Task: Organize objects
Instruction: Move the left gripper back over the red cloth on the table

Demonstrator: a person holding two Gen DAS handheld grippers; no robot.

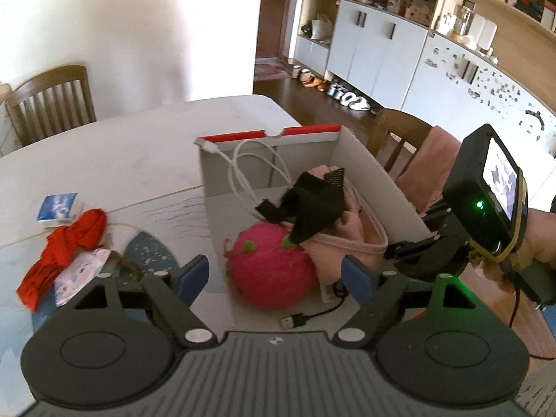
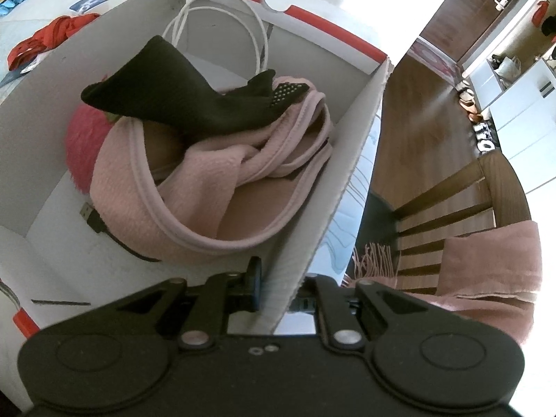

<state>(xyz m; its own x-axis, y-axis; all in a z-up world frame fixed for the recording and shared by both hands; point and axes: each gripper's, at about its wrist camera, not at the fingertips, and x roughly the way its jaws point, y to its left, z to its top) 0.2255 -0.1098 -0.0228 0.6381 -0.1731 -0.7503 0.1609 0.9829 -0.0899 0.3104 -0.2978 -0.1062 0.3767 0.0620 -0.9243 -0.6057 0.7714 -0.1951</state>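
A white cardboard box with a red rim (image 1: 368, 170) (image 2: 347, 180) stands on the table. It holds a pink plush ball (image 1: 271, 271) (image 2: 83, 139), a pink cloth (image 1: 351, 239) (image 2: 208, 180), a black sock (image 1: 312, 201) (image 2: 187, 100), a white cable (image 1: 243, 170) (image 2: 222, 24) and a black USB cable (image 1: 295, 319) (image 2: 90, 219). My left gripper (image 1: 274, 278) is open and empty over the box's near end. My right gripper (image 2: 278, 295) is shut on the box's right wall; it also shows in the left wrist view (image 1: 417, 246).
On the table (image 1: 121, 160) left of the box lie a red cloth (image 1: 66, 246) (image 2: 48, 38), a patterned packet (image 1: 80, 274), a blue placemat (image 1: 149, 253) and a small blue-and-white pack (image 1: 59, 208) (image 2: 88, 2). Wooden chairs (image 1: 52, 100) (image 2: 451, 208) stand around; one carries a pink scarf (image 2: 486, 271).
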